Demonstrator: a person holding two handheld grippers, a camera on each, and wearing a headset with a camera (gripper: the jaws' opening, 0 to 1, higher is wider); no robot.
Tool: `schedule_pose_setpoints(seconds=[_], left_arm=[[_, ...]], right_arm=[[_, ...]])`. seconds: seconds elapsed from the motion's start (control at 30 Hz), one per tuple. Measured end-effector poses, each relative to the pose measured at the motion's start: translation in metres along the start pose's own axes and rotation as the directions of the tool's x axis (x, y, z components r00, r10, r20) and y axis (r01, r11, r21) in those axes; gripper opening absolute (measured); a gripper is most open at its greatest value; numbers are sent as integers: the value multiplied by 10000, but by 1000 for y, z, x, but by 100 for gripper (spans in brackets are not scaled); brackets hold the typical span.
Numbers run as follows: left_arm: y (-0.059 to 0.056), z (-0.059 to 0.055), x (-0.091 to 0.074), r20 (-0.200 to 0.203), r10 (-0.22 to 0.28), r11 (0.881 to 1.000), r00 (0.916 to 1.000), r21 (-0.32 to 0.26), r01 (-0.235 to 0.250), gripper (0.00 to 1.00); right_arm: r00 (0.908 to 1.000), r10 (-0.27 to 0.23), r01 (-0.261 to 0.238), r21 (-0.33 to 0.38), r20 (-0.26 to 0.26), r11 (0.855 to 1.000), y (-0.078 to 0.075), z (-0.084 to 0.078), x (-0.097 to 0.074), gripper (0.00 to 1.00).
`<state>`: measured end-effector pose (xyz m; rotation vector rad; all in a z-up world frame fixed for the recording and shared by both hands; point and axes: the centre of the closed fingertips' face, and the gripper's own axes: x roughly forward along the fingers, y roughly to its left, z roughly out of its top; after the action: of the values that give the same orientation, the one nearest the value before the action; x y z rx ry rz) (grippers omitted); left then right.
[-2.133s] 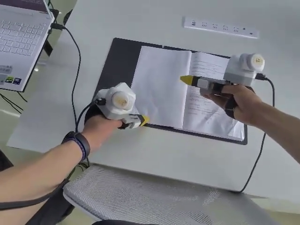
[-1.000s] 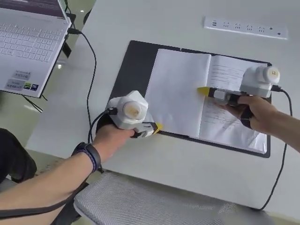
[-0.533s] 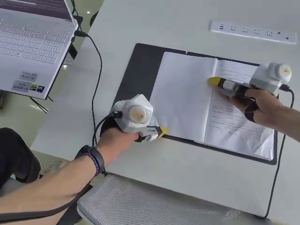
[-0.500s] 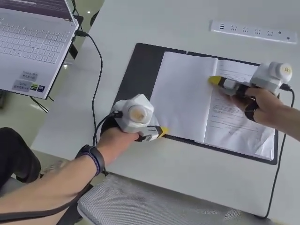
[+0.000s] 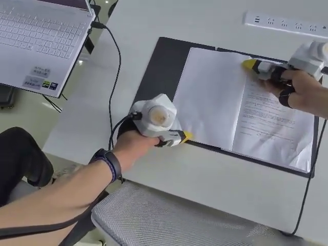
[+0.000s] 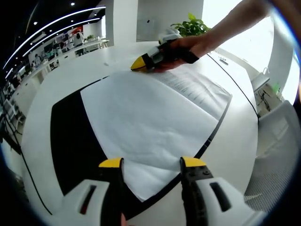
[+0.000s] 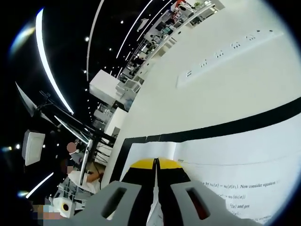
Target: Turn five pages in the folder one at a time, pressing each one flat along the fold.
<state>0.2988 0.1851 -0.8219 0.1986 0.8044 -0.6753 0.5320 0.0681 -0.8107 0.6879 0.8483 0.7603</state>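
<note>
A black folder point(image 5: 154, 77) lies open on the white table. A blank turned page point(image 5: 210, 97) rests on its left half and a printed page point(image 5: 277, 123) on its right. My right gripper point(image 5: 249, 64) is shut with nothing in it, its yellow tip on the fold near the pages' far edge point(image 7: 155, 163). My left gripper point(image 5: 187, 136) sits at the folder's near edge, by the blank page's lower left corner. Its jaws stand open point(image 6: 152, 162), with that page corner point(image 6: 141, 188) lying just ahead between them. The right gripper point(image 6: 141, 62) also appears across the page in the left gripper view.
An open laptop point(image 5: 41, 36) stands at the far left with a black cable point(image 5: 115, 66) running beside the folder. A white power strip point(image 5: 282, 23) lies along the far edge of the table point(image 7: 230, 47). A mesh chair seat point(image 5: 169, 220) is below the table's front edge.
My right gripper has slid along the fold toward the far edge of the pages. The left gripper has stayed at the page's near corner. The head camera has shifted.
</note>
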Motion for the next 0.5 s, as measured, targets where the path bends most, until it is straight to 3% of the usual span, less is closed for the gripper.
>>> schedule_pose_setpoints(seconds=[0.1,0.2,0.27,0.5], left_arm=[[-1,0,-1,14,10,10000,10000,-23,-10,47],[-1,1,-2,39,5,10000,10000,-73,-5,47],[-1,1,-1,36,0,10000,10000,-96,0,47],[0,1,-1,43,-45,9999,10000,-93,46,46]], right_arm=[[9998,-199,199,-166,-22,9997,-6,9,6,0],[9974,-489,456,621,525,9970,-11,23,7,0],[9965,-574,526,760,612,9957,-18,28,8,0],[9969,-482,456,436,621,9980,-14,27,7,0]])
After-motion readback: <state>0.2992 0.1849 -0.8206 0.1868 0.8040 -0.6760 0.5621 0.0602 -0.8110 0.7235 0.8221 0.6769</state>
